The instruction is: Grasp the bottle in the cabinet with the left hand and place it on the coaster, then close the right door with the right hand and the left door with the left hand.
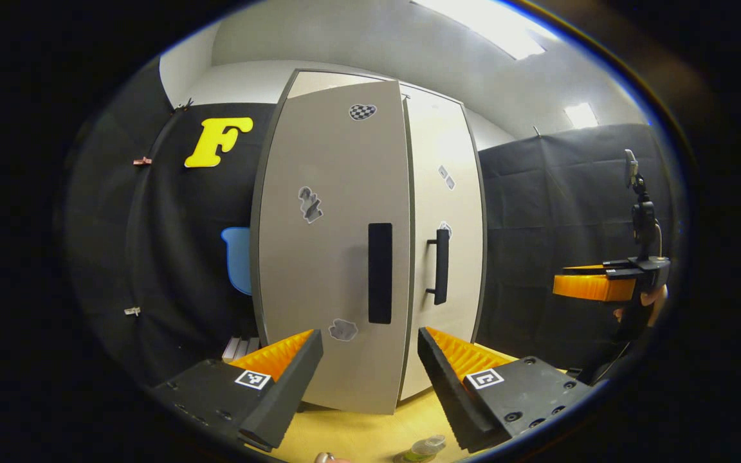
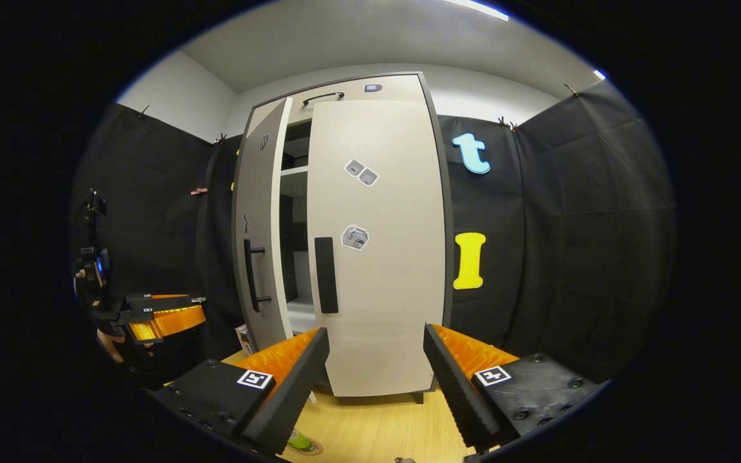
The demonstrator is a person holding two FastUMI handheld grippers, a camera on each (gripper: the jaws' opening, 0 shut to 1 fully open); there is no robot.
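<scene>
In the left gripper view, the left gripper point(image 1: 370, 360) has its fingers spread wide with nothing between them. Below it, at the view's lower edge, the bottle point(image 1: 423, 448) stands on the wooden tabletop point(image 1: 357, 431). Beyond, the left door point(image 1: 335, 244) is ajar. In the right gripper view, the right gripper point(image 2: 375, 360) is likewise spread and empty, facing the closed right door point(image 2: 377, 244); the coaster point(image 2: 306, 445) lies below it.

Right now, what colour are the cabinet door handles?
Black handles, best in right gripper view.
</scene>
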